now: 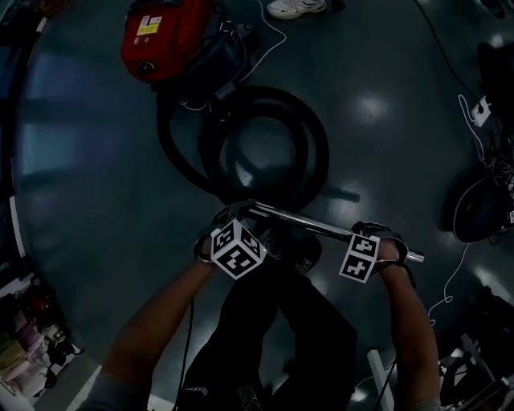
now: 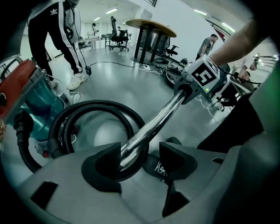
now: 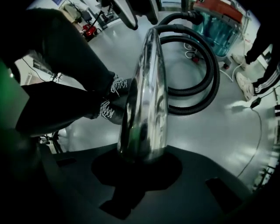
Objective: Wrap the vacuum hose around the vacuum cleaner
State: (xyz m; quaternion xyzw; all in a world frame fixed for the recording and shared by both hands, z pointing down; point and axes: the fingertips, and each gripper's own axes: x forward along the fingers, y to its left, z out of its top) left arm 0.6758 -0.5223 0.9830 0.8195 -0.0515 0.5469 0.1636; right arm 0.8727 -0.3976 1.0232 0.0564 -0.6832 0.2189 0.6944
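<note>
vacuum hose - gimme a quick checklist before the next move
1. Grip of the right gripper on the chrome tube: ok, shut on it.
2. Grip of the left gripper on the tube: not ok, the tube leans on one jaw and a gap shows at the other.
3. The hose wrapped around the vacuum cleaner: not ok, it lies looped on the floor beside it.
4. Room around the cleaner: not ok, a bystander's shoe stands close.

Between the jaws gleams a mirror-bright chrome tube (image 2: 153, 124), and beyond them lie a black ribbed hose (image 2: 94, 106) and a red-and-teal vacuum cleaner (image 2: 33, 98) on glossy grey floor (image 2: 131, 83).
</note>
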